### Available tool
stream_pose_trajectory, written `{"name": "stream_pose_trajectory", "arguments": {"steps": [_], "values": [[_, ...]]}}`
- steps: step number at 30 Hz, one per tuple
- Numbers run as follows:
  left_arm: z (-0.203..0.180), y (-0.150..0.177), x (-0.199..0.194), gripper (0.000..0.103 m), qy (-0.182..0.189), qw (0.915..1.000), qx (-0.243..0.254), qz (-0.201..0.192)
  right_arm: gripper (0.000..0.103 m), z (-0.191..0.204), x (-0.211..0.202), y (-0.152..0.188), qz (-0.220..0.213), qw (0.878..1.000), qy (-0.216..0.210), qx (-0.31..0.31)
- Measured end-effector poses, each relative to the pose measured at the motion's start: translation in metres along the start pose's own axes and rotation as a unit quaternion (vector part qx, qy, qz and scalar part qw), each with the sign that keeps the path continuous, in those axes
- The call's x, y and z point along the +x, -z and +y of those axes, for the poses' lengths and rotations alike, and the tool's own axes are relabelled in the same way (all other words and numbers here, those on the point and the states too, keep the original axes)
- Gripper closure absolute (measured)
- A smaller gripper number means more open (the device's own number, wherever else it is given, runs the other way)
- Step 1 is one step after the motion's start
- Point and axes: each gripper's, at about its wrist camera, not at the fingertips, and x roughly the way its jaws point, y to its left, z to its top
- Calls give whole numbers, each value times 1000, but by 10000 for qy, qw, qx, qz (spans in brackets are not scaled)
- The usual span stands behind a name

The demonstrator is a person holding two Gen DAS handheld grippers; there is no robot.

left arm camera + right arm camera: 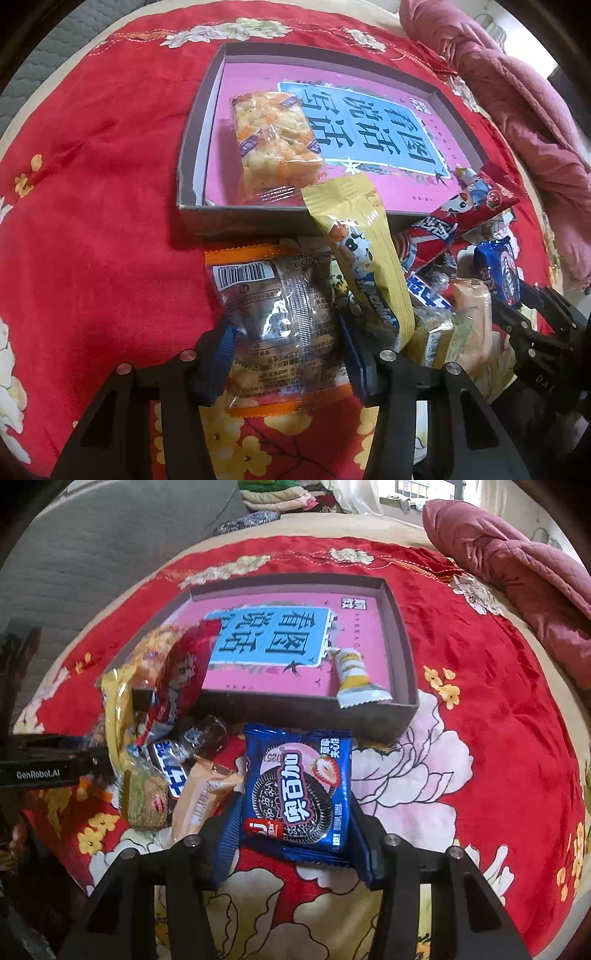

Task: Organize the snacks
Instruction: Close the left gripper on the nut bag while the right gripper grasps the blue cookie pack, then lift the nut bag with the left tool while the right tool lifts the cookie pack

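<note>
Nearest us, our left gripper (286,356) clamps a clear snack packet (280,325); our right gripper (293,840) clamps a blue cookie pack (297,794), box (400,635) at twelve o'clock.

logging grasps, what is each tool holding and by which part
Left tool: clear orange-edged snack packet, gripped by its two side edges. Right tool: blue cookie packet, by its lower side edges.
</note>
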Motion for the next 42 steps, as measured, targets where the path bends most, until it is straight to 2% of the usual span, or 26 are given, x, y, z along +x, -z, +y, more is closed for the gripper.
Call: {"name": "stream_pose_trajectory", "arguments": {"steps": [7, 42], "values": [[7, 7, -13, 50, 141, 9998, -131, 45, 51, 6, -14, -1, -278, 9995, -95, -129], [22, 3, -76, 50, 168, 9972, -379, -625, 51, -6, -39, -8, -886, 9960, 10, 139]]}}
